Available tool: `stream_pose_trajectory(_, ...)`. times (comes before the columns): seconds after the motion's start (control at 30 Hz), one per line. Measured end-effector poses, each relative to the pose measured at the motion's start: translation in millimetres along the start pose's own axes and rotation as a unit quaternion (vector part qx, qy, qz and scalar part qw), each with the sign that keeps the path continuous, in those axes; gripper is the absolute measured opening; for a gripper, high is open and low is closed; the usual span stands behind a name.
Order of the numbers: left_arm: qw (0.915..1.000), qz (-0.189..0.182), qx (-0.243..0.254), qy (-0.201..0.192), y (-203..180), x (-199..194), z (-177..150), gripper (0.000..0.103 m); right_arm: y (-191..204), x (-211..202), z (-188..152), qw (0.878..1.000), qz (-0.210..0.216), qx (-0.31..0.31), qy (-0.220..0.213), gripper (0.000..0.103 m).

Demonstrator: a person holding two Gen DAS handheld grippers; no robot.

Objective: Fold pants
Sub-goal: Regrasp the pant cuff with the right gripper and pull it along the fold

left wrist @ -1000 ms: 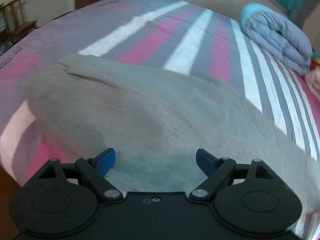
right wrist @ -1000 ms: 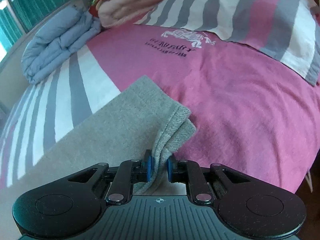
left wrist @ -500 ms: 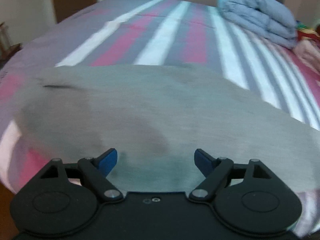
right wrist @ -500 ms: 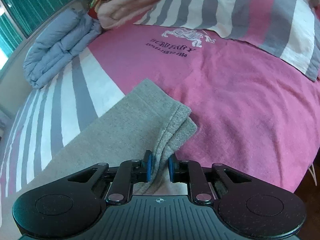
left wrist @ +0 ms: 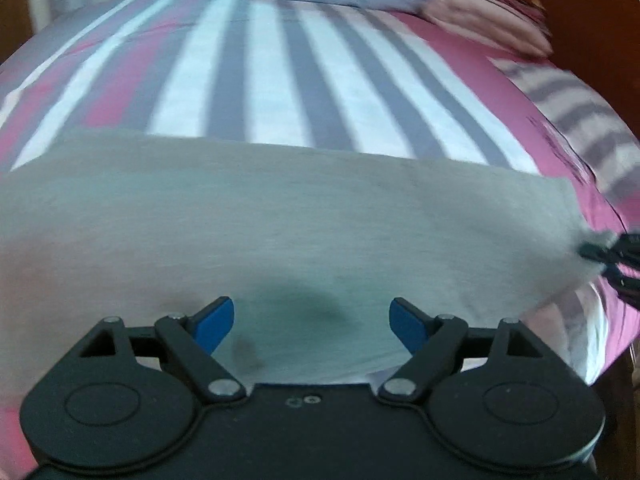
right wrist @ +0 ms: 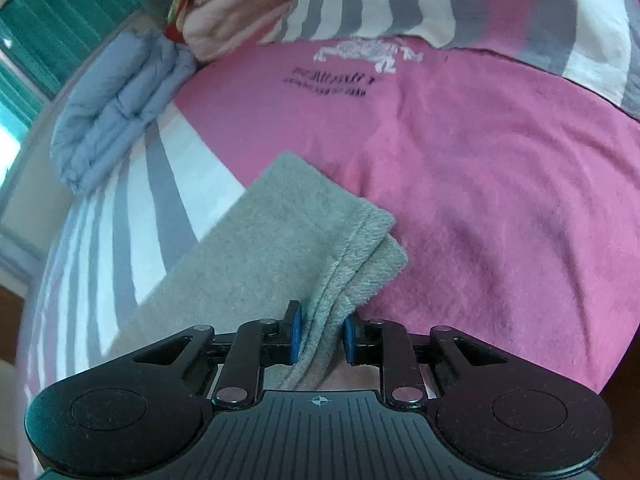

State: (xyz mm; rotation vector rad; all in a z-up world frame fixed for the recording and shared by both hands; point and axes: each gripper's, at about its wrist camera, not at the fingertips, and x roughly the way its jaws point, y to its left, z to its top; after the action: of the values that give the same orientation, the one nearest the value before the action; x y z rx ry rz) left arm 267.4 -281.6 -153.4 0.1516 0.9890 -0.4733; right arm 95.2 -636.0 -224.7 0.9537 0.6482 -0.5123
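Grey pants (left wrist: 280,220) lie flat across the striped bed, folded lengthwise, stretching left to right in the left wrist view. My left gripper (left wrist: 312,322) is open and empty, hovering low over the middle of the pants. In the right wrist view the leg cuffs (right wrist: 340,248) lie on the pink part of the cover. My right gripper (right wrist: 320,338) has its blue pads on either side of the cuff hem, with a small gap on the right pad. The right gripper also shows at the far right of the left wrist view (left wrist: 612,256), at the cuff end.
The bed cover (left wrist: 280,80) has grey, white and pink stripes. A folded blue quilt (right wrist: 116,112) and pink folded bedding (right wrist: 240,16) lie at the far side. A striped pillow (right wrist: 520,12) lies at the head. The bed edge drops off at the right (left wrist: 616,360).
My left gripper has swung rightward over the pants, still open. My right gripper's pads have parted slightly around the cuff hem, and the view has moved closer to the cuffs.
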Motion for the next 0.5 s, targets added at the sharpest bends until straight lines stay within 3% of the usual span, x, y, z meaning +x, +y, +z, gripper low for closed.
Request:
stream_pose_trajectory(0.27, 0.9964, 0.065, 0.052, 0.014, -37, 37, -14, 0.079, -1, -1, -5, 1.000, 0.001, -0.016, 0.005, 0.017)
stream_pose_trajectory(0.4, 0.9970, 0.059, 0.042, 0.027, -32, 38, -10, 0.081, 6, -8, -5, 0.999, 0.013, -0.028, -0.013, 0.016)
stream_pose_trajectory(0.5, 0.9983, 0.043, 0.029, 0.027, -25, 35, -6, 0.080, 33, -23, -5, 0.995, 0.027, -0.080, -0.049, 0.014)
